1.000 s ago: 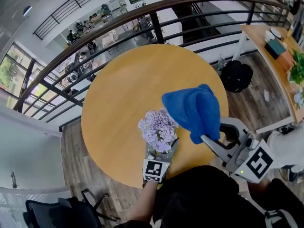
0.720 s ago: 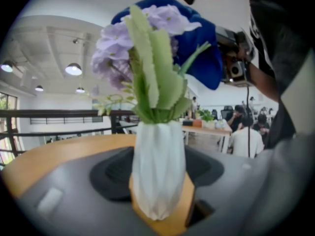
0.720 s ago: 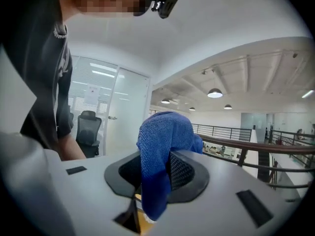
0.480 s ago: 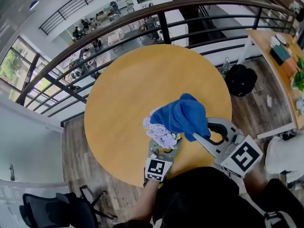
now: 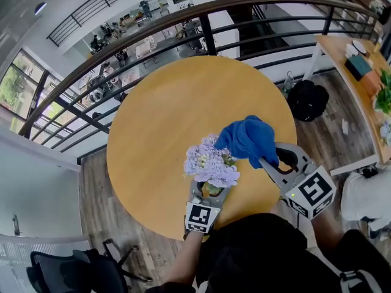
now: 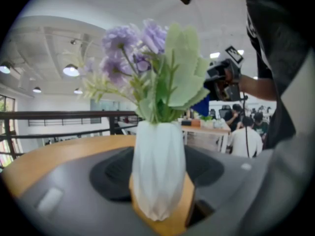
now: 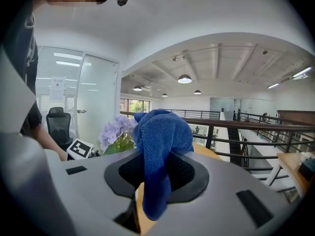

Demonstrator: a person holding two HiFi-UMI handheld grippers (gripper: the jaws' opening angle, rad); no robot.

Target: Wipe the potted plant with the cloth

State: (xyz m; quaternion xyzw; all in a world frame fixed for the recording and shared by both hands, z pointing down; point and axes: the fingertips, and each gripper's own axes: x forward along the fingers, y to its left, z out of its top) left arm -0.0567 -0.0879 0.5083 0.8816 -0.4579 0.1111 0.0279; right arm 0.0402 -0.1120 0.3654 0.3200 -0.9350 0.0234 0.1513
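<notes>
Left gripper (image 5: 208,194): we hold it at the foot of the potted plant (image 5: 211,166), and it has not shifted over the last second. Its jaws stand fairly wide and clamp the white faceted pot (image 6: 158,171) from both sides, keeping it upright on the table (image 5: 159,115).
Potted plant: it stands where it stood a second ago. The pot sits deep in the gap of the left jaws, with the lilac blooms (image 5: 208,163) and green leaves rising above them.
Cloth (image 5: 249,139): a second ago we held it high, clear of the plant on its right. Half a second ago it lay over the plant's upper right blooms. Now it is lower, bunched against the plant's right side and touching the outer blooms.
Right gripper (image 5: 264,162): just right of the plant, it has come down with the cloth. Its jaws are close together, pinching a fold of the blue cloth, which bulges ahead of them and hangs below.
Plant against the right jaws: in the right gripper view the blooms show just left of the bundle, beside the jaws and not between them.
Meaning for the task: we judge that wiping is under way, with one pass drawn over the plant's top and down its right. The plant's left side and its leaves look still to do.
</notes>
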